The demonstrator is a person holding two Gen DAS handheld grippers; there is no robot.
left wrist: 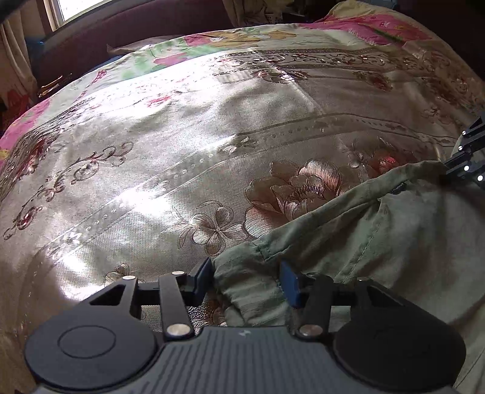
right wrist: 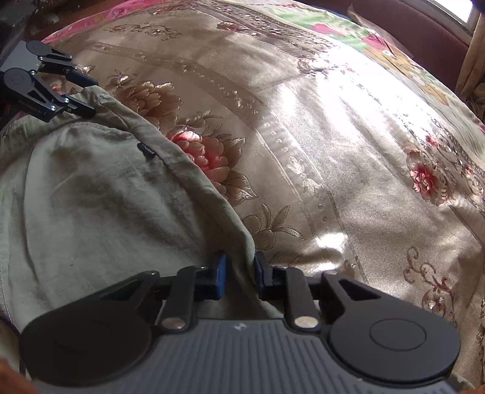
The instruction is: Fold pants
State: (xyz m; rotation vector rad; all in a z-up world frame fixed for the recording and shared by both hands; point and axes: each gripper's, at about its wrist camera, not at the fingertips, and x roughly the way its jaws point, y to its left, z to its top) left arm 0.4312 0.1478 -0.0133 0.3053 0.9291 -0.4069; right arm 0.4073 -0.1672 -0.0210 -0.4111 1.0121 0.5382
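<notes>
Olive-green pants (left wrist: 379,236) (right wrist: 91,197) lie on a shiny floral bedspread (left wrist: 151,151), waistband edge running diagonally, with a small dark label (right wrist: 147,150) near it. My left gripper (left wrist: 247,280) straddles one bunched waistband corner. Its blue pads stand apart, and a strip of bedspread shows beside the left pad, so it is open. In the right wrist view the left gripper (right wrist: 91,97) sits at the top left with that corner between its fingertips. My right gripper (right wrist: 241,277) is shut on the folded waistband edge at the other corner; the left wrist view shows it (left wrist: 447,171) pinching the cloth.
The bedspread (right wrist: 333,151) stretches away beyond the waistband, sunlit in the middle. A dark maroon headboard (left wrist: 136,30) and a window (left wrist: 75,9) lie past its far edge. Pink and green patterned bedding (left wrist: 379,27) is heaped at the far side.
</notes>
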